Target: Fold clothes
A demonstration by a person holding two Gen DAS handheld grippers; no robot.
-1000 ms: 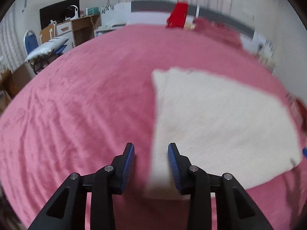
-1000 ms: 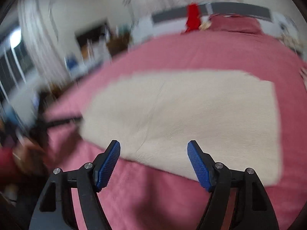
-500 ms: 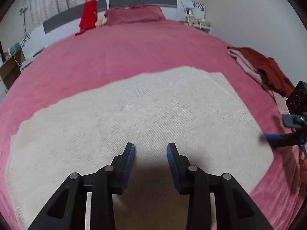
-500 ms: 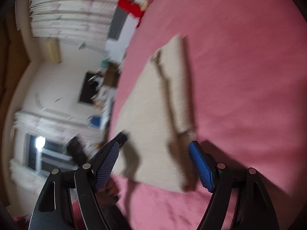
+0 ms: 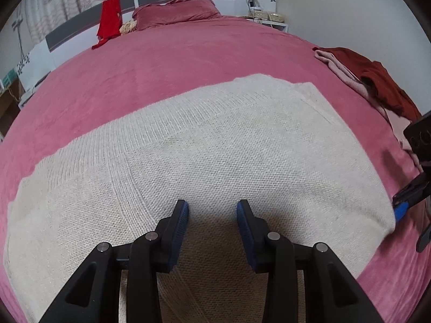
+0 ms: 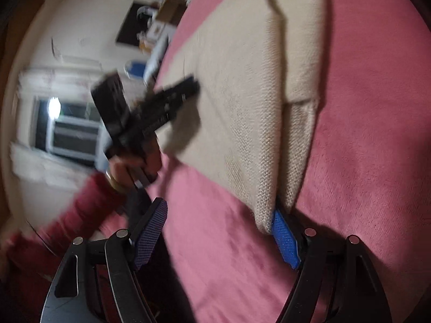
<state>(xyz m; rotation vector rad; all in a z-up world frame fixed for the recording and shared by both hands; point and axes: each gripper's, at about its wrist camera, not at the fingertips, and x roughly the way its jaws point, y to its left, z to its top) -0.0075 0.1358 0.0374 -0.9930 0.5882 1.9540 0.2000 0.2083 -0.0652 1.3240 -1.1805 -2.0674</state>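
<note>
A cream knit sweater (image 5: 215,140) lies flat on the pink bedspread (image 5: 188,62). My left gripper (image 5: 212,207) hovers just above the sweater's near part. Its jaws are opening a little and nothing is between them. In the right wrist view the sweater (image 6: 242,80) shows a folded layer along its edge. My right gripper (image 6: 218,210) stands wide open at the sweater's near corner, which rests against the right blue pad (image 6: 282,234). The left pad is clear of the cloth. The right gripper's tip (image 5: 401,207) also shows at the sweater's right corner.
A pile of rust and pink clothes (image 5: 377,83) lies at the bed's right edge. A red garment (image 5: 109,18) hangs on the headboard beside a pink pillow (image 5: 175,9). A hand in a red sleeve (image 6: 89,210) holds the left gripper (image 6: 172,97). A desk and window stand beyond the bed.
My left gripper swung from the sweater's left edge to above its near middle. My right gripper rolled, dropped and came to the sweater's corner, which now rests against one pad.
</note>
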